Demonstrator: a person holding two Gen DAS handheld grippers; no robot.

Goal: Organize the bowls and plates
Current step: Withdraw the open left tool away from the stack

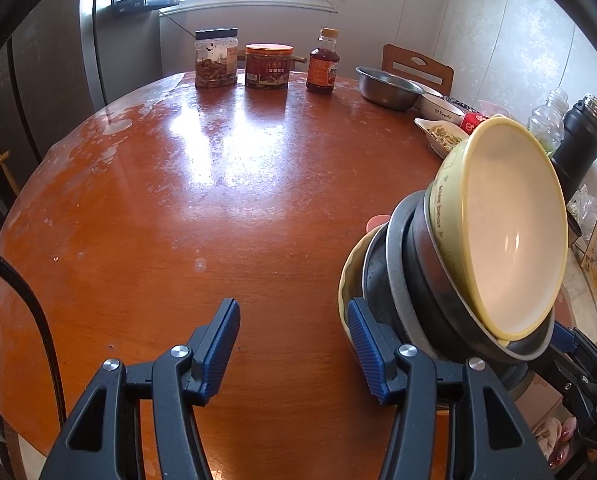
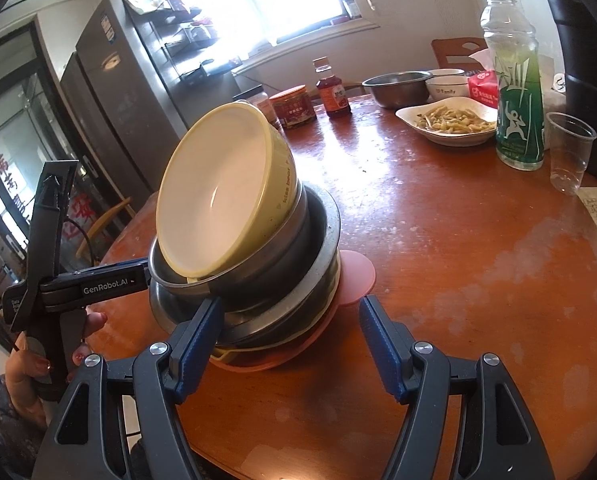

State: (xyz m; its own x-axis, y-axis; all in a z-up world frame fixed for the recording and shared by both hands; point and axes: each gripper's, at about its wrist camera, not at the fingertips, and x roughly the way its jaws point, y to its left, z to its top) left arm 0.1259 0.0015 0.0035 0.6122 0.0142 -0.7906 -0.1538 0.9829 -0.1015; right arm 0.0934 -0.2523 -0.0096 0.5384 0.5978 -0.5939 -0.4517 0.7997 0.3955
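A leaning stack of bowls (image 2: 258, 240) — yellow bowl (image 1: 510, 232) tilted on top — sits on the counter (image 1: 218, 208). Left tool (image 1: 294, 344) and right tool (image 2: 290, 336) both stand spread, pinching nothing — each beside the stack.

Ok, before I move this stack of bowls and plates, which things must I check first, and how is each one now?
1. Yellow bowl sits flat on top: not ok. It leans steeply inside the steel bowl.
2. Left gripper free: ok. The jaws are open with only table between them.
3. Right gripper free: ok. The jaws are open; the pink plate reaches between them unpressed.
4. Fingers touching the stack on both sides: cannot tell.
5. Dish of food and plastic cup apart from the stack: ok.
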